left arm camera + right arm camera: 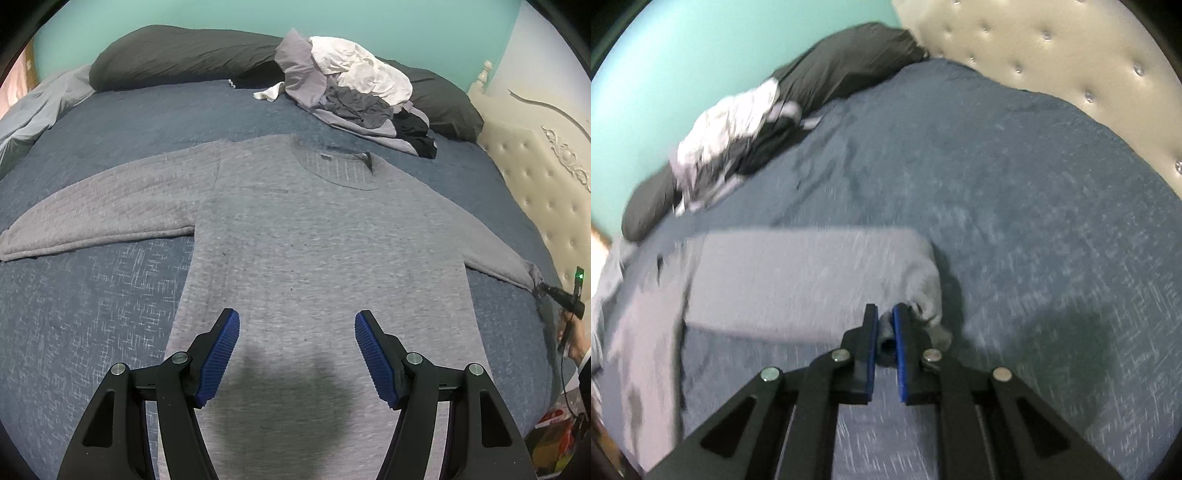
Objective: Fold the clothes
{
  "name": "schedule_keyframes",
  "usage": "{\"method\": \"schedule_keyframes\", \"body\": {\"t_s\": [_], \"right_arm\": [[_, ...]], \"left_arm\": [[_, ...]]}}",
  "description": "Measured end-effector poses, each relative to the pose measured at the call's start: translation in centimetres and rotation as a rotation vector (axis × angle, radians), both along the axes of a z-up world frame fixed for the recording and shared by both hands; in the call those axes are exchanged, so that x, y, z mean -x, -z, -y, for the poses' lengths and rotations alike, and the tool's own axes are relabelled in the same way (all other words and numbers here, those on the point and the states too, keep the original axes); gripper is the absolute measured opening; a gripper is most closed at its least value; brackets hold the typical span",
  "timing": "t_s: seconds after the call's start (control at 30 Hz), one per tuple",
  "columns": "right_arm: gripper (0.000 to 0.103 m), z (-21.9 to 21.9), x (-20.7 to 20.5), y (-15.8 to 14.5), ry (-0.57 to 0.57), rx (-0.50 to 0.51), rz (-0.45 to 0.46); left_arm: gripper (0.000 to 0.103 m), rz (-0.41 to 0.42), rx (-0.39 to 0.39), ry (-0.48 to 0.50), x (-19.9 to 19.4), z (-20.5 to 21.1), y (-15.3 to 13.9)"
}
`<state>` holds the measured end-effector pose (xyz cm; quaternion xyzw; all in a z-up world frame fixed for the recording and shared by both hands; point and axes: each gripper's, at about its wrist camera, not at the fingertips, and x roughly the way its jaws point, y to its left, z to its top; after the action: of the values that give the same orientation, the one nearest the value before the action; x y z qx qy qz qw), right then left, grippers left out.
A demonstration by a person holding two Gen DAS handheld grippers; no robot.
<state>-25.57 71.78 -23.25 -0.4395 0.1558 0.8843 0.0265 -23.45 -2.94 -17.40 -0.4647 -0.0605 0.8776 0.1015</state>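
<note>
A grey sweatshirt point(325, 236) lies face-up and flat on the blue bedspread point(96, 295), collar toward the far pillows, both sleeves spread out to left and right. The left gripper point(297, 354) hangs above the near half of the body with its jaws wide apart and nothing between them. The right gripper point(884, 332) has its 2 blue pads pinched narrow on the cuff of the right sleeve point(812, 273), a small wad of grey fabric bunched in the gap; that view is motion-blurred, so finer detail is lost. The cloth looks like a thick quilted knit: soft and limp, probably light to moderate in weight, not slippery against ribbed pads, and in no way fragile. It will likely drape and drag instead of holding shape, so a fold needs the grip at an edge or seam, such as cuff, shoulder or hem, rather than mid-panel. A heap of unfolded clothes point(351, 92) waits at the far side, near the dark pillows point(177, 55).
</note>
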Motion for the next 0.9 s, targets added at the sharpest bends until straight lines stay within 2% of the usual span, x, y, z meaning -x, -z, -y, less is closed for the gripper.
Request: {"method": "schedule_keyframes", "body": {"t_s": [0.1,0.47,0.63,0.73,0.83,0.9], "right_arm": [[0.009,-0.5,-1.2,0.8,0.041,-0.006,0.025],[0.014,-6.3,-3.7,0.3,0.289,0.09,-0.028],[0.019,-9.0,-3.9,0.4,0.399,0.187,-0.059],[0.026,-9.9,-2.7,1.1,0.408,0.244,-0.026],[0.026,-9.8,-1.2,1.8,0.416,0.234,0.032],[0.026,-9.4,-0.7,2.2,0.402,0.258,0.038]], "left_arm": [[0.069,-0.002,0.0,-0.002,0.0,0.0,-0.1],[0.069,0.006,0.009,-0.006,0.3,-0.1,0.1],[0.069,0.008,0.017,-0.003,0.4,-0.4,0.2],[0.069,0.008,0.022,-0.003,0.4,-0.6,0.2],[0.069,0.013,0.024,0.002,0.5,-0.8,0.2],[0.069,0.013,0.033,0.009,0.6,-1.0,0.3]]}}
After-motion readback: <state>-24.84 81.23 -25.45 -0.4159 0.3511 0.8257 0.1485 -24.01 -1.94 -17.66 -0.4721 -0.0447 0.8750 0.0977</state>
